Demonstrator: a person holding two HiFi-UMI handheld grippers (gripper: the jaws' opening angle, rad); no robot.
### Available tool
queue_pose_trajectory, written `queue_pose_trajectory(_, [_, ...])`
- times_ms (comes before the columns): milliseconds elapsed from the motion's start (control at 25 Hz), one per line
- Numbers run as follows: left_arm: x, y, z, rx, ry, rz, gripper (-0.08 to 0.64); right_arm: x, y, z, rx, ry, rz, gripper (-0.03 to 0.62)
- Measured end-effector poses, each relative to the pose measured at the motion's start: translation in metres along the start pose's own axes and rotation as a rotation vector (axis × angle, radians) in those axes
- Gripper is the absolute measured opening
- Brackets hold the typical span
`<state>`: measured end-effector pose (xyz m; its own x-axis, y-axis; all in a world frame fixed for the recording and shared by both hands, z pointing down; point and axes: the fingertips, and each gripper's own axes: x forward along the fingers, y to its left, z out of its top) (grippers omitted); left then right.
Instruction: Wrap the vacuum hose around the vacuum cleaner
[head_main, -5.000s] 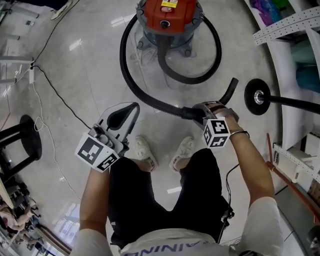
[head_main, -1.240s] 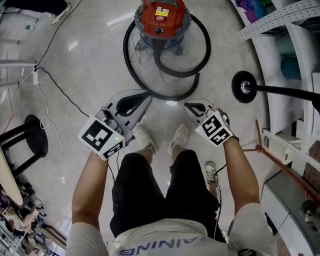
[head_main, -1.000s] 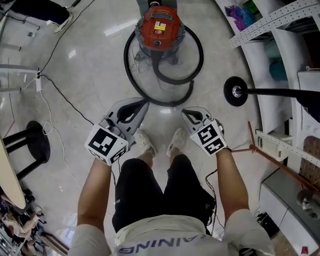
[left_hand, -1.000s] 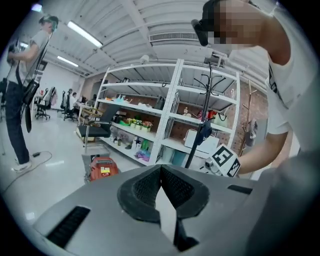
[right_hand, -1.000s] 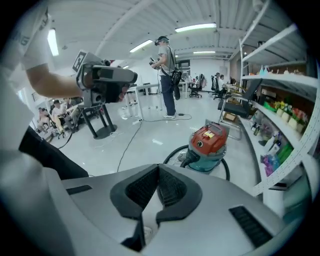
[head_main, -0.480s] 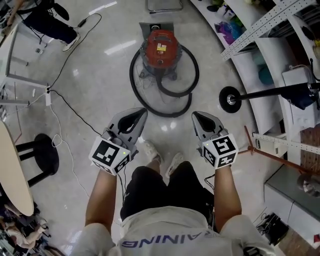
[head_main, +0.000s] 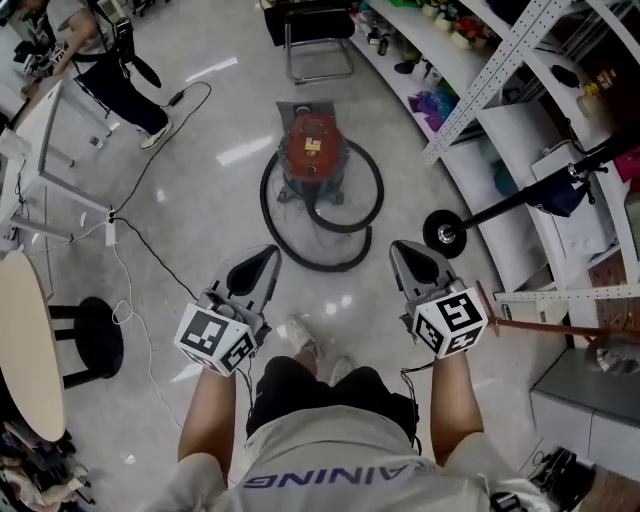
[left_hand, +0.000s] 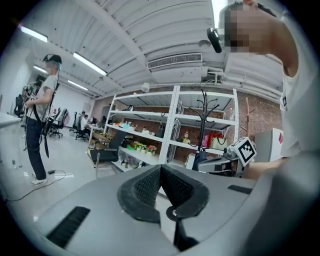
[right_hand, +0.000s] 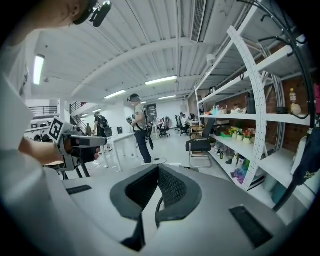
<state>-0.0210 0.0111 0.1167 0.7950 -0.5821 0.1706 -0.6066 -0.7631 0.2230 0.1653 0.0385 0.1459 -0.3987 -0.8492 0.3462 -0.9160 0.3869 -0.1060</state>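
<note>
Vacuum hose (head_main: 312, 262): black, looped on floor (head_main: 190, 210) round red vacuum cleaner (head_main: 313, 148), ahead of person's feet (head_main: 298, 335). L gripper (head_main: 266, 256): jaws clenched, nothing betw. them. R gripper (head_main: 404, 254): clenched, empty. Both well apart from hose.

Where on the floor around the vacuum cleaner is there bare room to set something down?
Bare floor lies left of the vacuum cleaner, between its looped hose and the thin black cable. The right is crowded: shelving and a round stand base sit close by the hose.
</note>
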Motion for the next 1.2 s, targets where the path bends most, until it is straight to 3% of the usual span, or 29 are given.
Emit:
queue_pose_trajectory(320, [-0.031,-0.095,0.032,0.049,-0.070,0.001,0.017,-0.110,-0.001,0.032,0.024,-0.095,-0.043,0.011])
queue_pose_trajectory(600, [-0.088,-0.168,0.058,0.088,-0.123,-0.001,0.017,-0.183,0.032,0.051,0.024,-0.159,-0.041,0.011])
queue_pose_trajectory(960, [-0.134,-0.186,0.089,0.115,-0.191,-0.001,0.017,-0.221,0.072,0.080,-0.014,-0.232,-0.060,0.011])
queue_pose_trajectory(1200, [-0.165,-0.180,0.096,0.134,-0.182,-0.039,0.017,-0.218,0.108,0.093,-0.039,-0.243,-0.096,0.011])
